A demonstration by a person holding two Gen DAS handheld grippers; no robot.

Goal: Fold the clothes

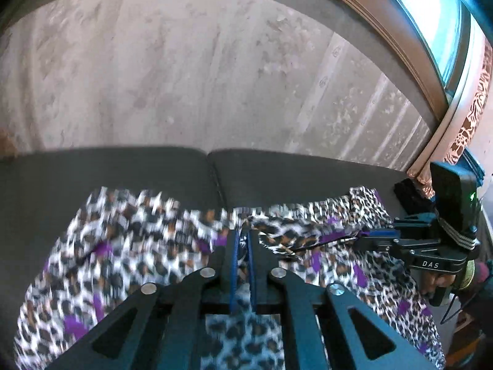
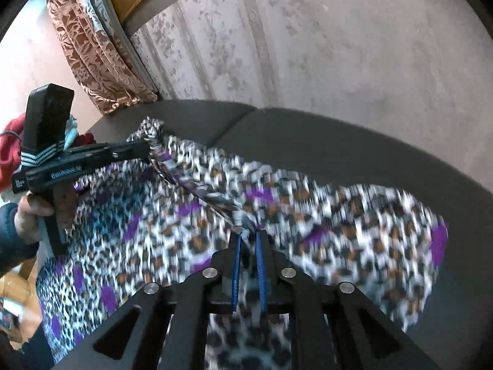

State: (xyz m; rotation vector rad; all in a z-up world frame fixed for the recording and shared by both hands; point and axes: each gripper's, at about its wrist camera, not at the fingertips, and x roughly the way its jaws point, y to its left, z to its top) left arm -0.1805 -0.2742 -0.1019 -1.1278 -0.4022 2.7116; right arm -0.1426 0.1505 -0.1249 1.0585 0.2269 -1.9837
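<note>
Both my grippers, left [image 1: 242, 236] and right [image 2: 249, 235], pinch the leopard-print purple-spotted fabric garment [image 2: 354, 215] above the grey couch [image 2: 354, 141]; thin bites might slip, spoiling the fold.

Leopard-print garment [image 1: 129, 246] with purple patches, rumpled and apparently lifted, spread over the dark sofa seat [image 1: 123, 169].

Each camera sits just behind its own jaws and looks forward and steeply down along them, so the black linkage fills the lower frame. The left wrist view faces the grey sofa seat [image 1: 123, 169] and patterned backrest beyond the jaw tips, with the right gripper [image 1: 363, 237] off to the right. The right wrist view, equally close, shows the left gripper [image 2: 148, 146] up to the left. Both share the leopard-print garment [image 2: 354, 215] and the seat
</note>
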